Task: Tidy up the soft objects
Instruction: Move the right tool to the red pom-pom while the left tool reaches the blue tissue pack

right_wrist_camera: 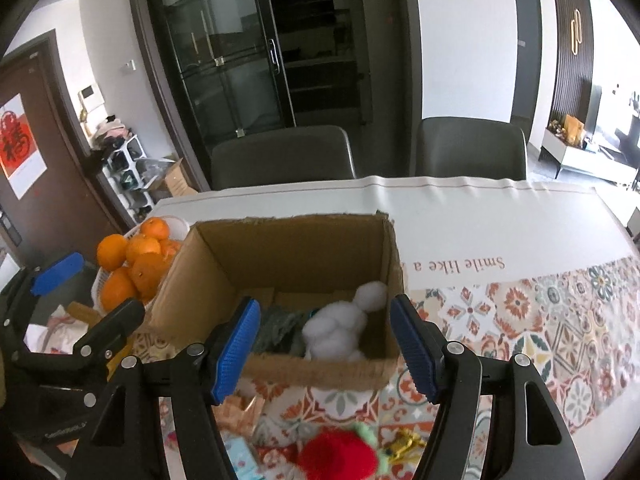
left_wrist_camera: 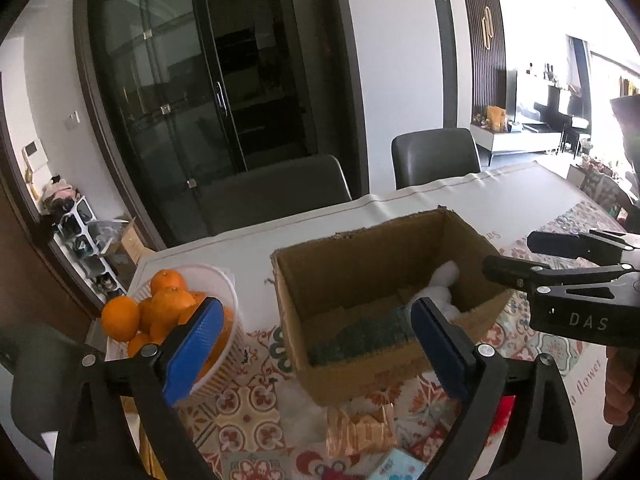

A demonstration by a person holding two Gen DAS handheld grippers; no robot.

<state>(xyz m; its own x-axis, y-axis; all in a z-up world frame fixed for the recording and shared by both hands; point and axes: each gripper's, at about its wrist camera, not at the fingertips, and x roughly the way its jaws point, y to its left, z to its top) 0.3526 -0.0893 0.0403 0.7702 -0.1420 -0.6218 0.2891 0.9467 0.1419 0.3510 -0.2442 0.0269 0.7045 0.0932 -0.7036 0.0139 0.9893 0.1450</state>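
Note:
An open cardboard box (left_wrist_camera: 352,256) (right_wrist_camera: 288,248) stands on the patterned tablecloth. Inside lie a white cotton fluff (right_wrist_camera: 340,326) (left_wrist_camera: 442,284) and a dark green cloth (right_wrist_camera: 280,330) (left_wrist_camera: 360,340). My left gripper (left_wrist_camera: 316,352) is open and empty, above the box's near left side. My right gripper (right_wrist_camera: 324,352) is open and empty, just above the box's near edge; it shows in the left wrist view (left_wrist_camera: 560,264). On the table in front of the box lie a red and green plush (right_wrist_camera: 340,456), a white fluff (left_wrist_camera: 300,412), an orange-gold bag (left_wrist_camera: 360,428) and a light blue packet (left_wrist_camera: 396,466).
A white basket of oranges (left_wrist_camera: 168,312) (right_wrist_camera: 132,264) stands left of the box. Two grey chairs (right_wrist_camera: 280,156) (right_wrist_camera: 472,148) stand at the table's far side. A small gold object (right_wrist_camera: 404,442) lies beside the plush. The tablecloth (right_wrist_camera: 520,312) stretches to the right.

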